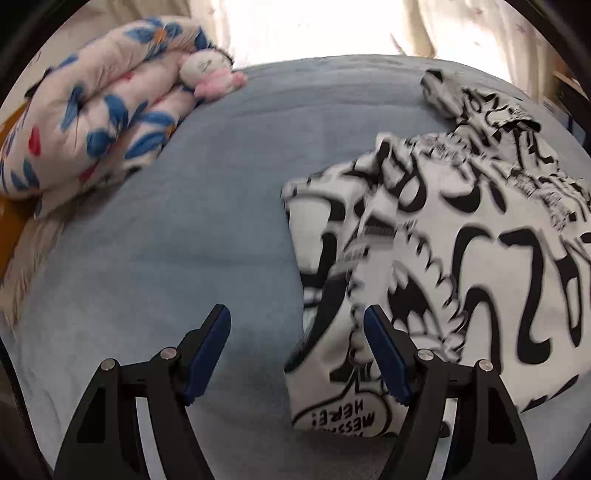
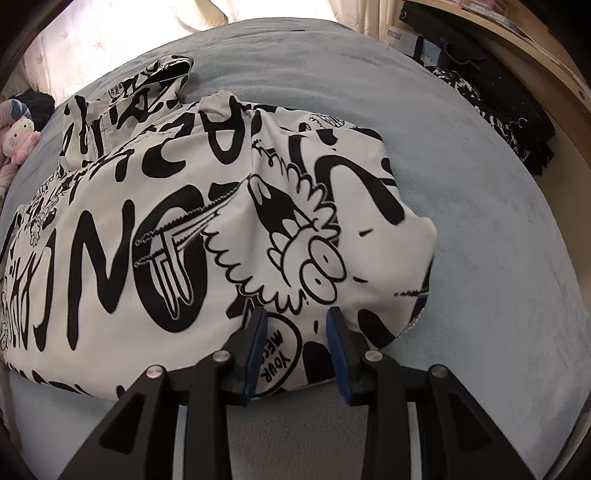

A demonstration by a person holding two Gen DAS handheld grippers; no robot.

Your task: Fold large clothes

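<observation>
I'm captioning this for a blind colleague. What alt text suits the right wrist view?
A white jacket with bold black graffiti print lies on a blue bedspread. The open right gripper hovers at its near edge, and a pink plush toy sits far left.

1. A blue blanket [image 1: 166, 240] covers the bed; in the left wrist view a wide bare stretch of it lies to the left of the black-and-white printed garment [image 1: 443, 240].
2. A folded floral quilt [image 1: 92, 110] and a small pink plush toy [image 1: 210, 74] block the far left corner.
3. In the right wrist view, bare blanket runs along the garment's right side and near edge.
4. Dark clothes [image 2: 498, 110] are piled beside a wooden frame [image 2: 546, 74], closing off the far right.
5. Pale curtains [image 2: 110, 33] hang behind the bed's far edge.
</observation>
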